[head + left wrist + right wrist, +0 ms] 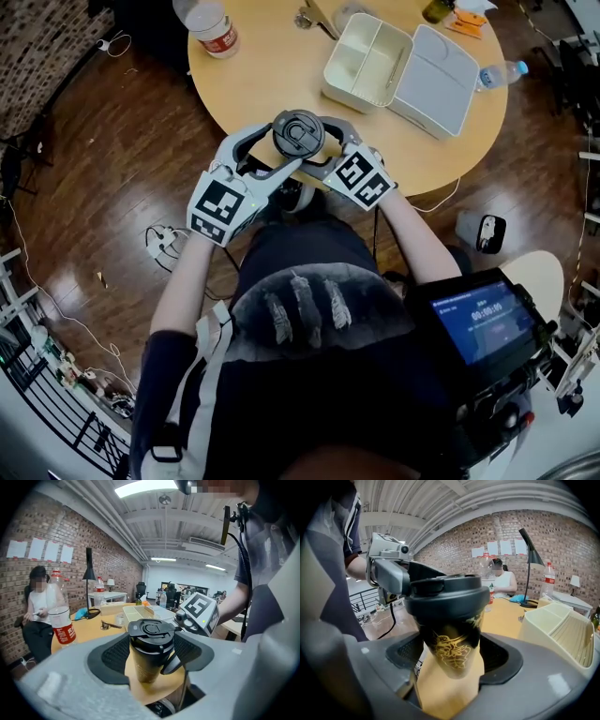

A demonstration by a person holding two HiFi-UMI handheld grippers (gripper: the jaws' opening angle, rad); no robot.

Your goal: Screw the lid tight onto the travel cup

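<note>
Travel cup upright at the near edge of the round table, lid seated on top. Left gripper is closed on the lid, a pad against each side. Right gripper comes in from the opposite side and is clamped lower, on the cup body. A white divided box sits well behind.

- Round wooden table fills the upper middle of the head view.
- Clear plastic bottle with a red label lies on the tabletop at upper left.
- White two-compartment lunch box sits upper right of centre, its grey lid open flat beside it.
- Small water bottle lies at the right rim.
- Travel cup is at the near edge; whether it rests on the tabletop cannot be told.
</note>
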